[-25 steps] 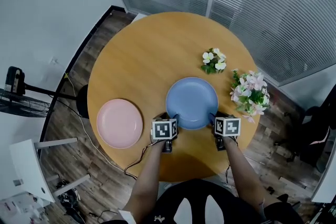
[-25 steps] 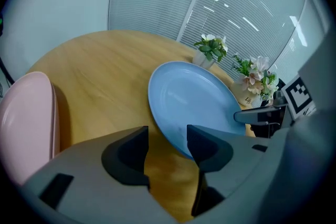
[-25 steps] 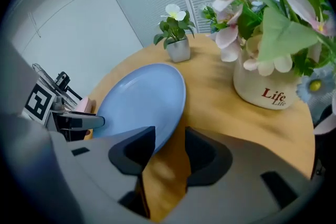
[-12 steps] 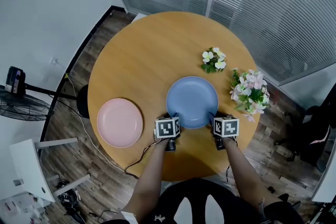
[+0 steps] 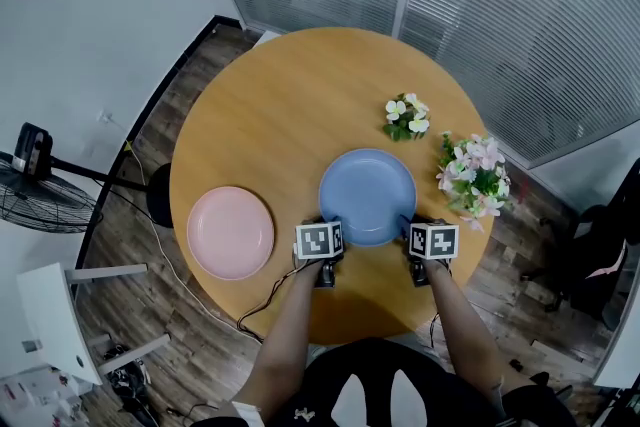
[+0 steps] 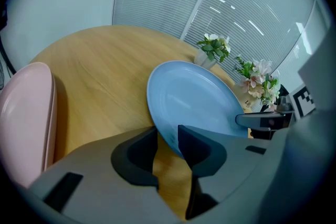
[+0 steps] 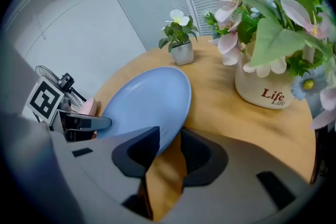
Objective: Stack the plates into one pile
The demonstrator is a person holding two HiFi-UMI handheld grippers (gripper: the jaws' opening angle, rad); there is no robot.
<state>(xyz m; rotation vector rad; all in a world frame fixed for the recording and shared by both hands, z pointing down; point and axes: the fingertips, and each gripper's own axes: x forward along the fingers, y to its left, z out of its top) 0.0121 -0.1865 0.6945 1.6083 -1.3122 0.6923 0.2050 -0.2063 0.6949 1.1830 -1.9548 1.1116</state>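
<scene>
Both grippers pinched the near rim of the blue plate (image 5: 367,195).
The left gripper's (image 6: 168,136) jaws had just been closing, and the plate's edge sat pressed between them at its near-left side. The right gripper's (image 7: 170,139) jaws had likewise just been closing on the rim at the near-right side, so the plate was held between the two hands. It sat over the near part of the round wooden table (image 5: 290,105). The pink plate (image 5: 230,232) lay well apart to the left, close to the table's edge. A small pot of white flowers (image 5: 407,116) stood beyond the blue plate, and a white pot of pink flowers (image 5: 473,177) stood to its right.
</scene>
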